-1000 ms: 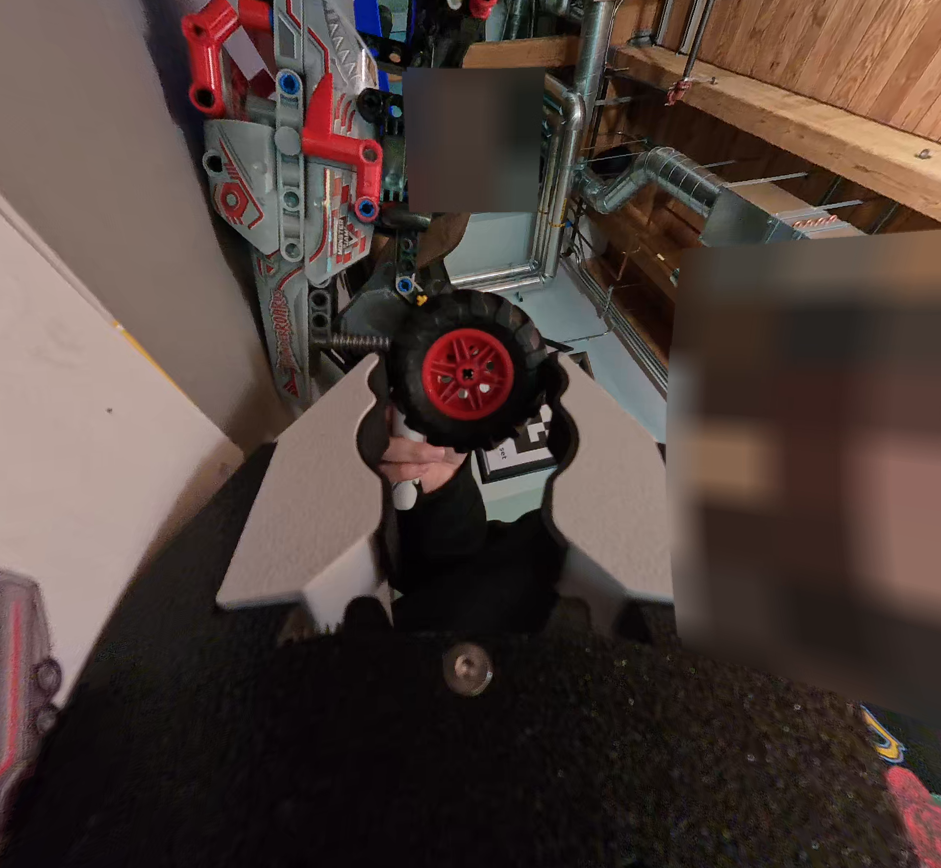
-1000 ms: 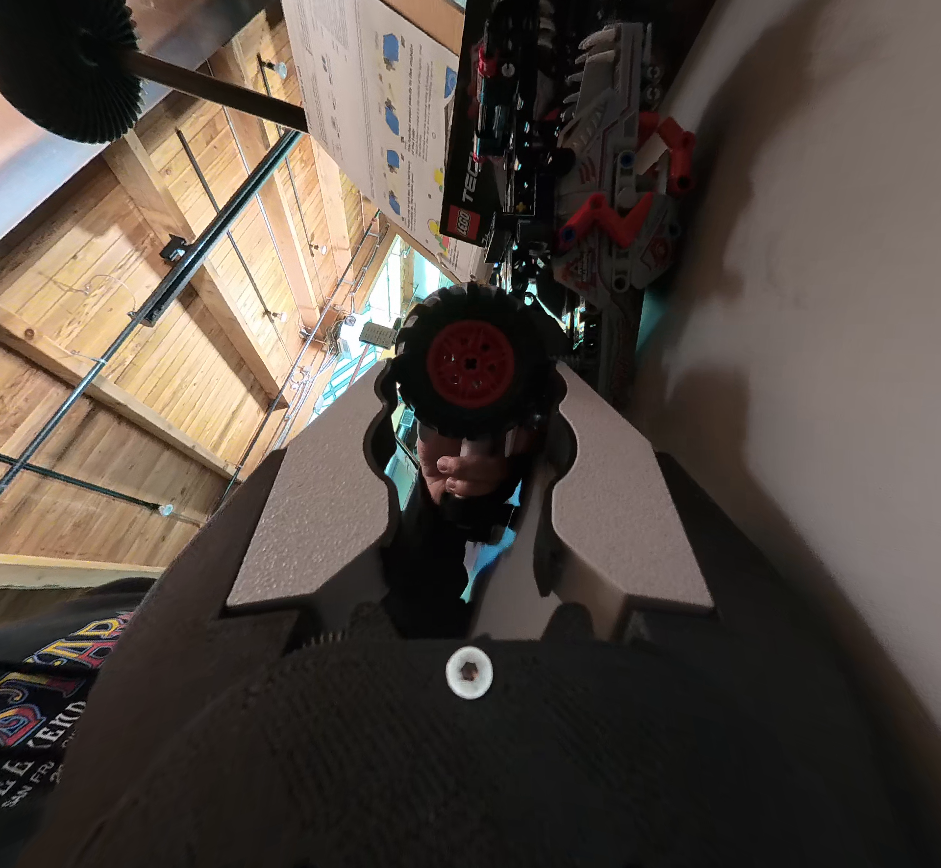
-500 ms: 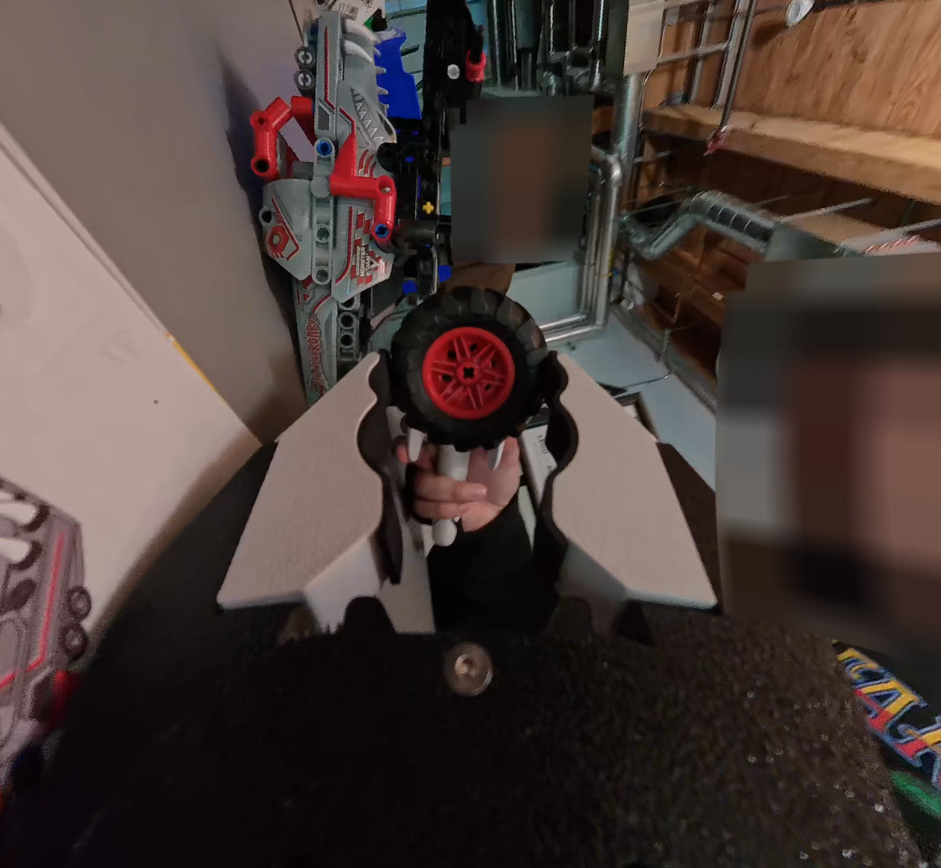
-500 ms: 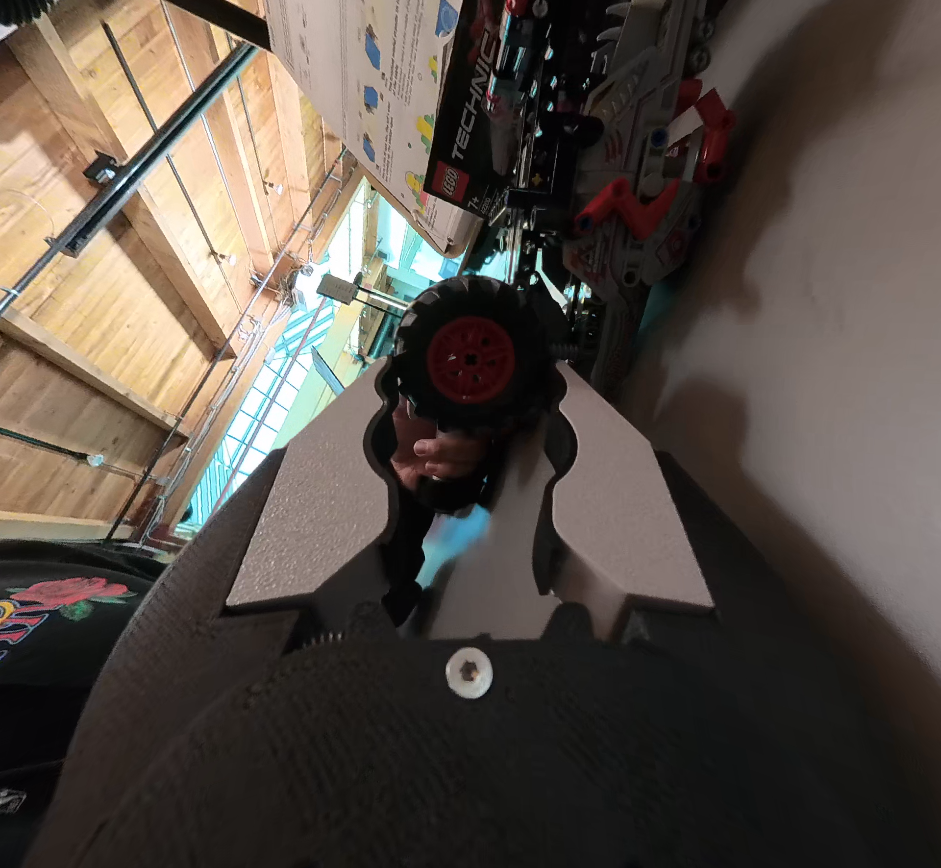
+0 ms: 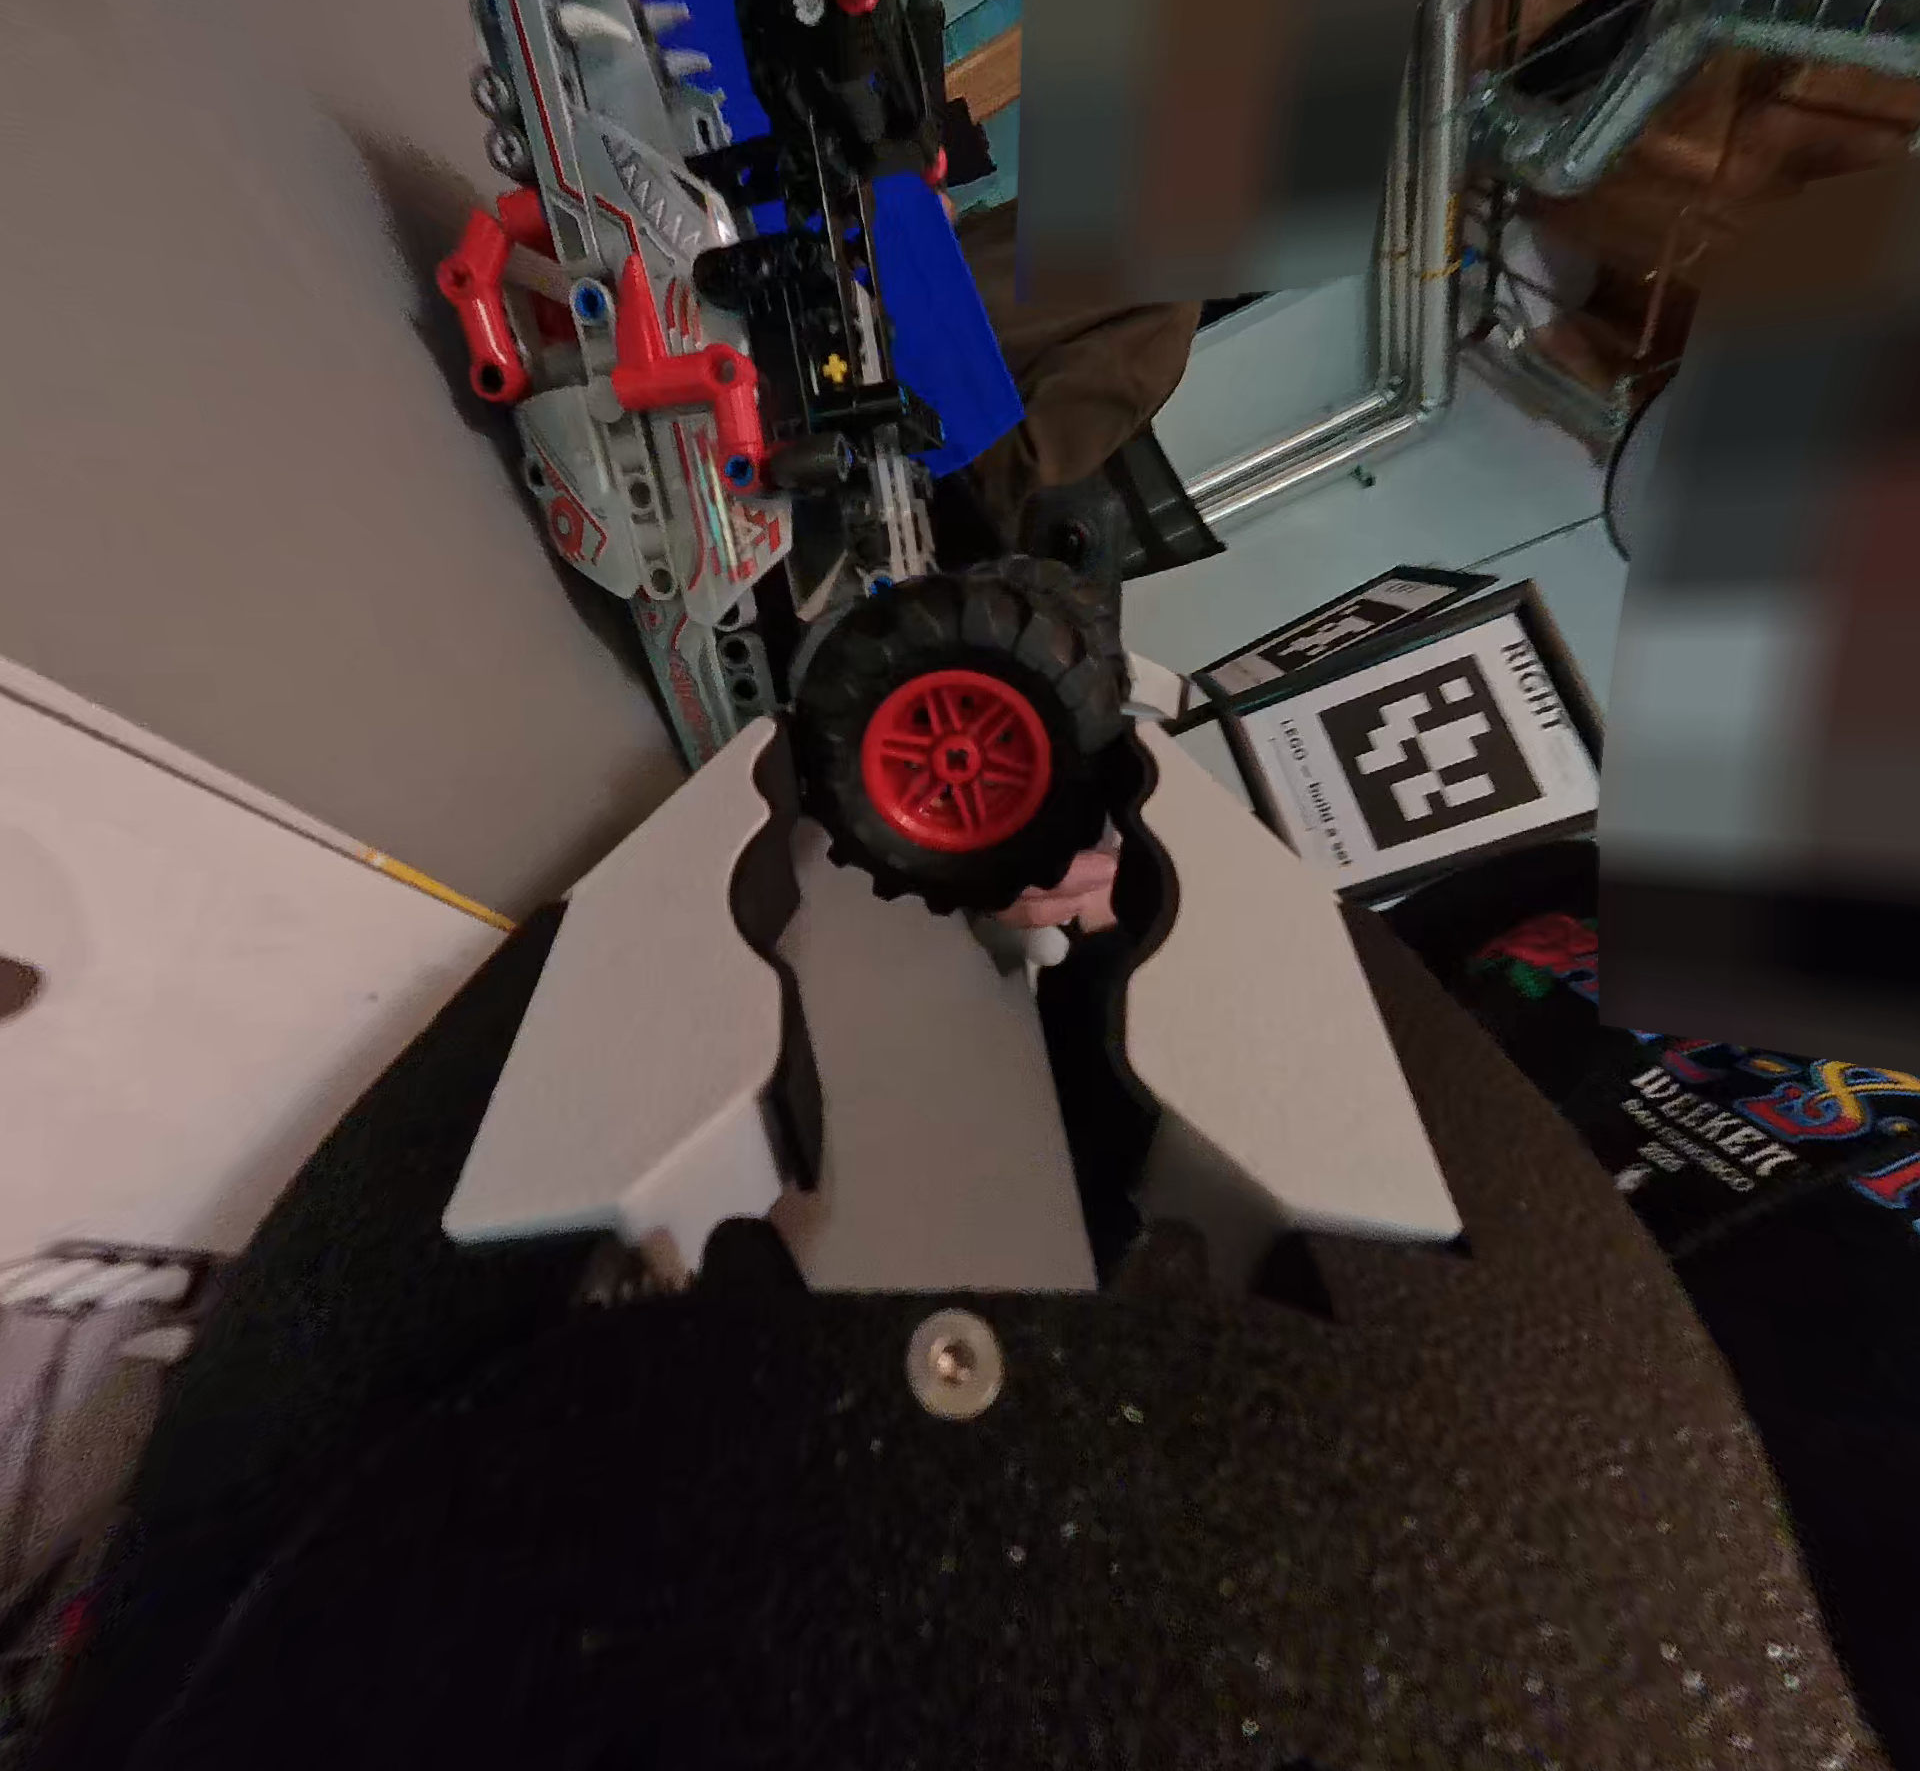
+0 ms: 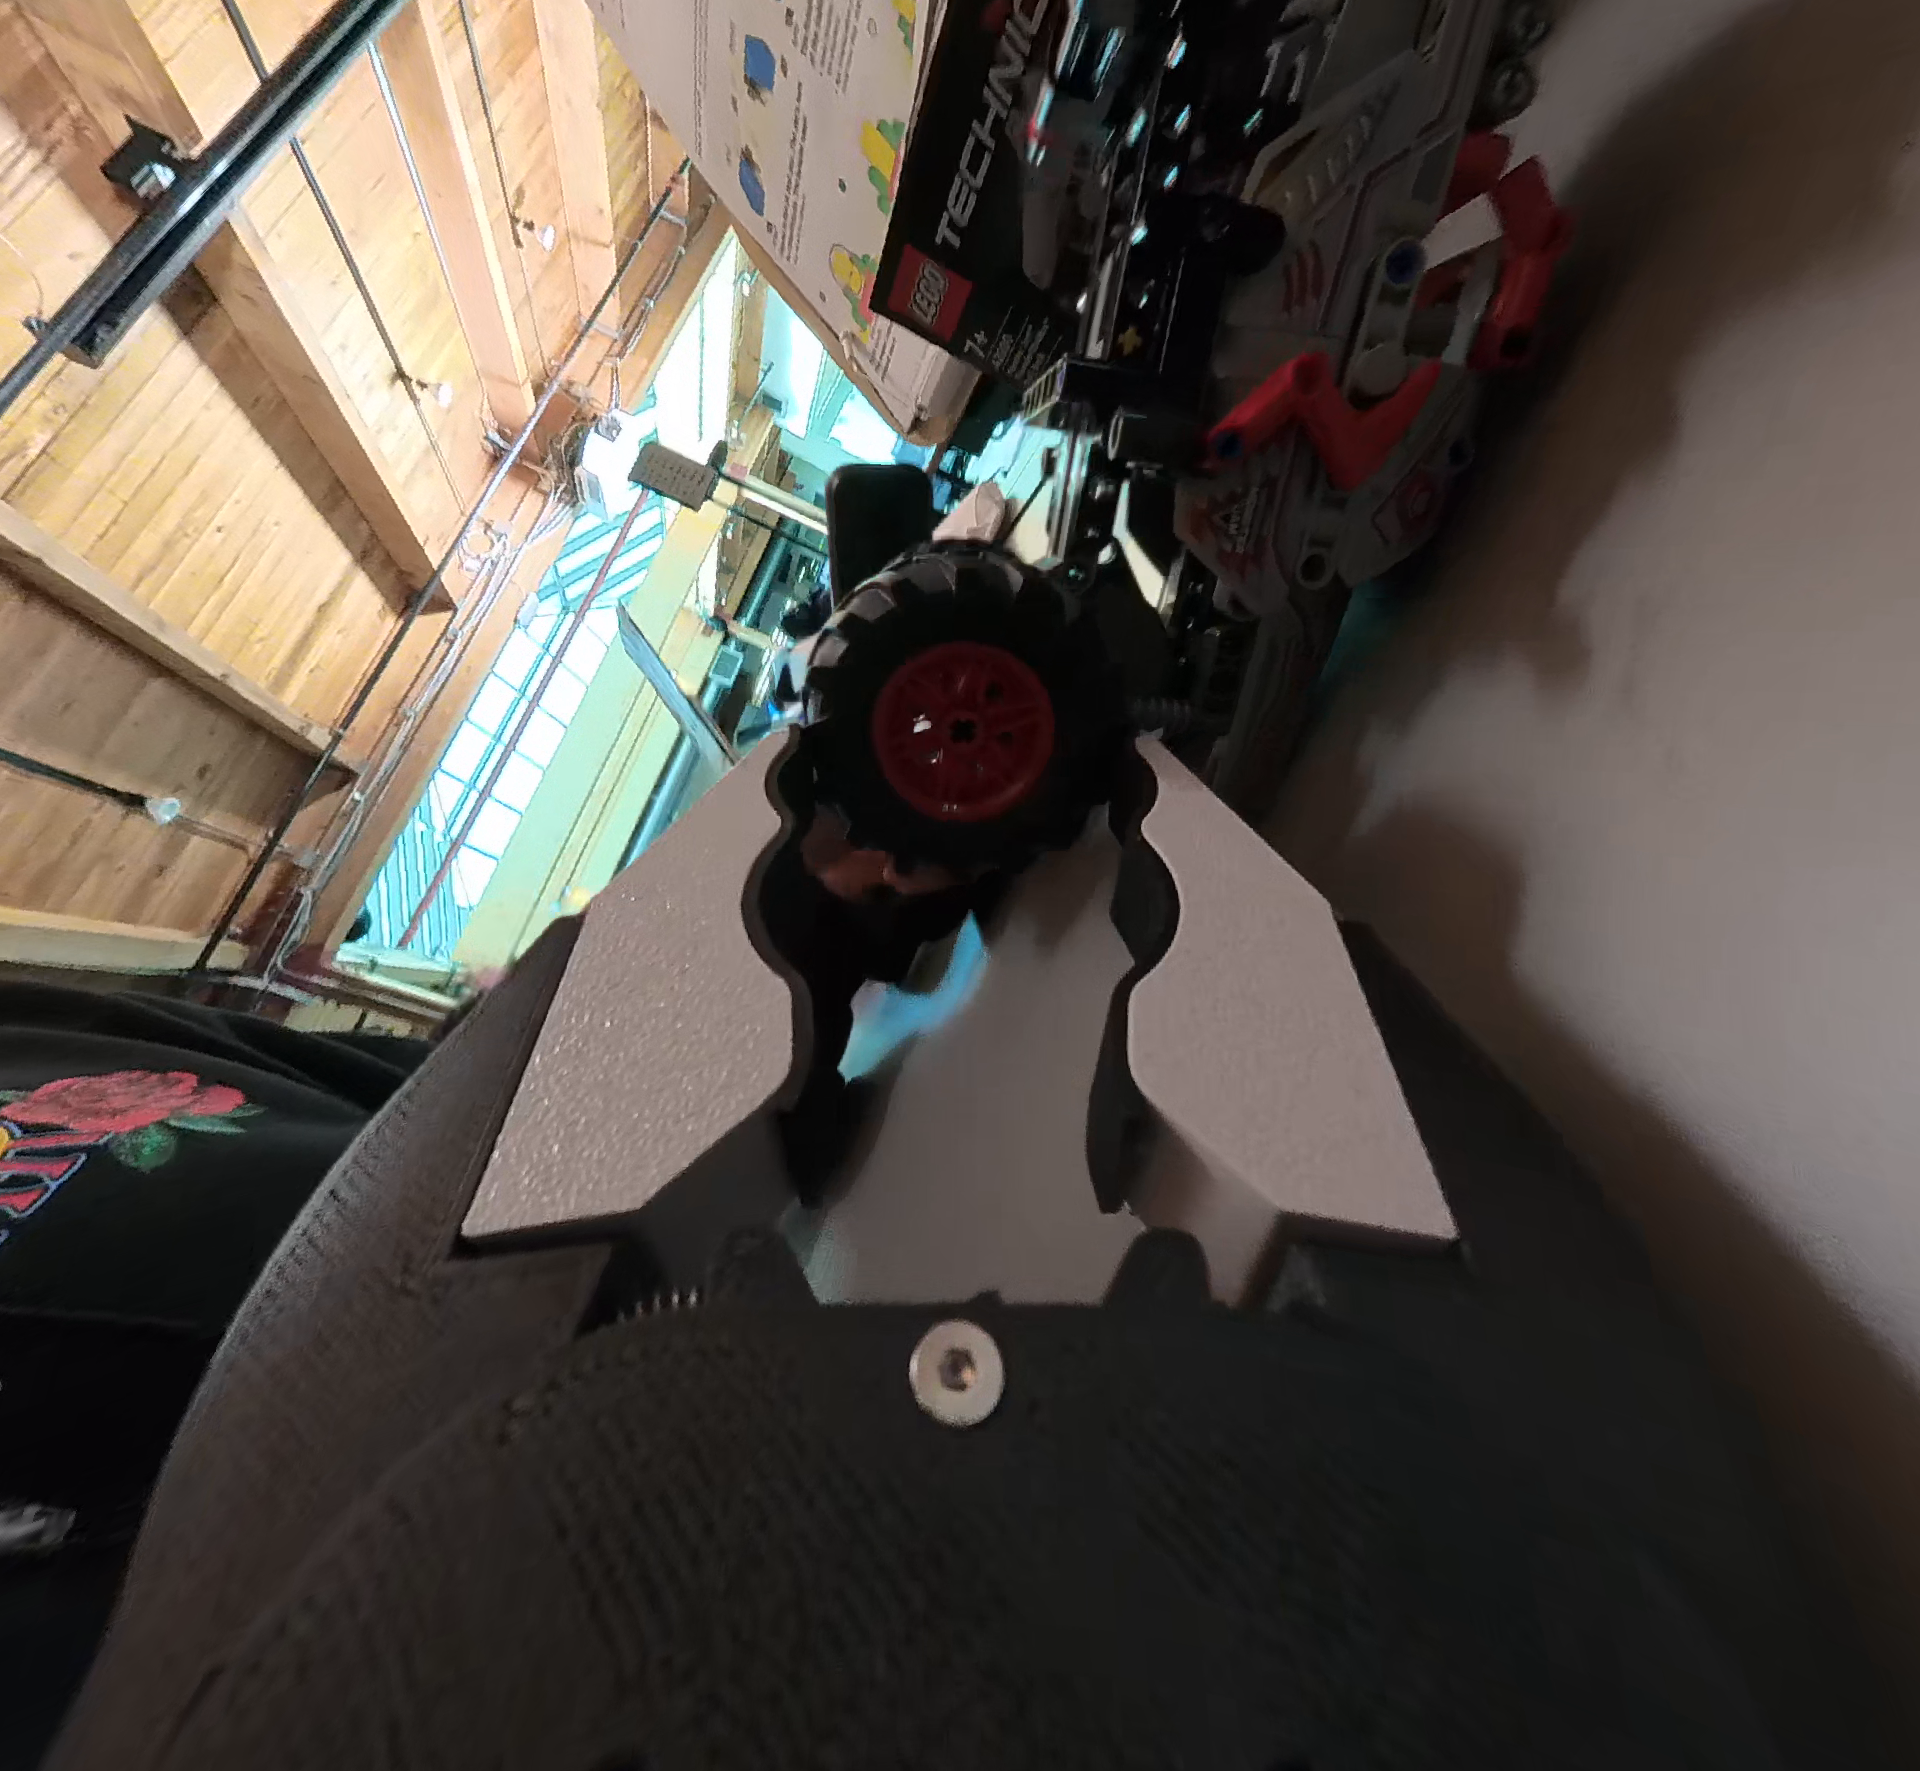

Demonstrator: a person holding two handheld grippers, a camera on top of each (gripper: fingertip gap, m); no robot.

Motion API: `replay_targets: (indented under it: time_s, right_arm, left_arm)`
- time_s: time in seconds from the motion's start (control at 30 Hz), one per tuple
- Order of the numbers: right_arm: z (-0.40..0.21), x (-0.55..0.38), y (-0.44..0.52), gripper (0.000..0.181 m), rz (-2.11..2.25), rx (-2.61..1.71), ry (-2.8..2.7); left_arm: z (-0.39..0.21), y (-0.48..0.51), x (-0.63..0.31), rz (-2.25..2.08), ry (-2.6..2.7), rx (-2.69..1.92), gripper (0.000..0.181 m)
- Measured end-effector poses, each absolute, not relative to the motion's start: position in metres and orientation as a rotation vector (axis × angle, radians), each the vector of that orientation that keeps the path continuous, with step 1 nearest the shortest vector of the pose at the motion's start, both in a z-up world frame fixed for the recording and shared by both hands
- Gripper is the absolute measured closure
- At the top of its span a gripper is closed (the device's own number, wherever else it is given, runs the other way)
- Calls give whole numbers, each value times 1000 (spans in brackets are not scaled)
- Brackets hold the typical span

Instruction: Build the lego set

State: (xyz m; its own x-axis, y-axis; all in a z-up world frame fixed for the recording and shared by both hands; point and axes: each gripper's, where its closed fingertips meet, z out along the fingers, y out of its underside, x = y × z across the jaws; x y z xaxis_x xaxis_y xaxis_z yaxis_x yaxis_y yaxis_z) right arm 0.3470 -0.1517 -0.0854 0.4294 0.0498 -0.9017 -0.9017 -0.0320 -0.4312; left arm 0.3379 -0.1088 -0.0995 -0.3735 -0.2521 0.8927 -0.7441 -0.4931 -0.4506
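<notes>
The half-built grey, red and black toy truck [image 5: 665,391] lies on its side, both ends lifted off the pale table [image 5: 208,371]. Each gripper, left [image 5: 956,776] and right [image 6: 961,734], is clamped on a red-hubbed black rubber wheel [image 5: 956,765]. Uneven pulling could pop a wheel off its axle, I'd guess, or twist the chassis.

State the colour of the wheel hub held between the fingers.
Red, inside a black tyre; the wheel hub shows best in the left wrist view.
</notes>
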Motion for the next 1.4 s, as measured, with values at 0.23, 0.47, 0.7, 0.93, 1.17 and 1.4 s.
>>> replay_targets:
  time_s: [0.23, 0.47, 0.7, 0.93, 1.17, 1.4]
  right_arm:
    - [-85, 345, -152, 121, 834, -1525, 705]
    - [-86, 345, -154, 111, 754, -1662, 546]
    - [-80, 359, -157, 121, 651, -1664, 472]
    - [-81, 359, -156, 121, 588, -1703, 392]
    - [-81, 358, -157, 121, 588, -1719, 367]
    - [-81, 364, -158, 122, 645, -1679, 413]
  left_arm:
    - [-98, -109, 339, 1947, -1425, 1436, 122]
    - [-97, -117, 336, 1921, -1465, 1374, 122]
    - [-96, -122, 336, 1917, -1493, 1344, 122]
    - [-96, -120, 337, 1919, -1476, 1352, 122]
    - [-99, -121, 336, 1909, -1592, 1343, 123]
    - [-102, -127, 333, 1844, -1781, 1271, 123]
